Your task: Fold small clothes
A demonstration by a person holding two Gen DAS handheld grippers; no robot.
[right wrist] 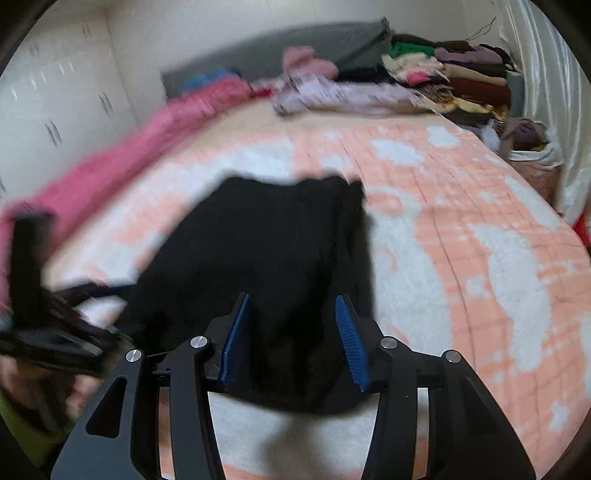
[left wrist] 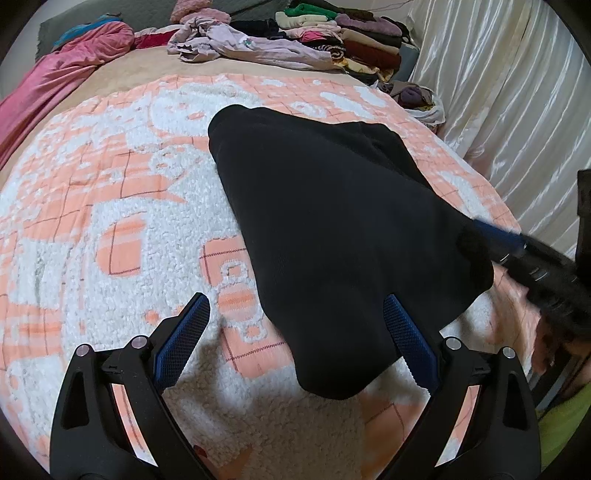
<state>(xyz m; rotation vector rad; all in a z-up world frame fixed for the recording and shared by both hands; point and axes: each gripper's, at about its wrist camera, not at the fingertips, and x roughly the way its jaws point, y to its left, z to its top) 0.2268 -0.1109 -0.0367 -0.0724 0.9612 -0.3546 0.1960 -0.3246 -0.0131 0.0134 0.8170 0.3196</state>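
Two tongs hover spread apart, grasping nothing. Left tongs straddle the near corner of the black garment, which lies on the peach-and-white blanket, long axis running away from them. Right tongs sit over its near hem, about as close. Beyond: a lilac garment and folded stacks, well apart, blocking nothing.

The garment lies on the blanket, clothes pile behind it.

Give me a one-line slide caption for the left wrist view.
Open left gripper poised over a black garment on a peach-and-white blanket, right gripper at its far edge.
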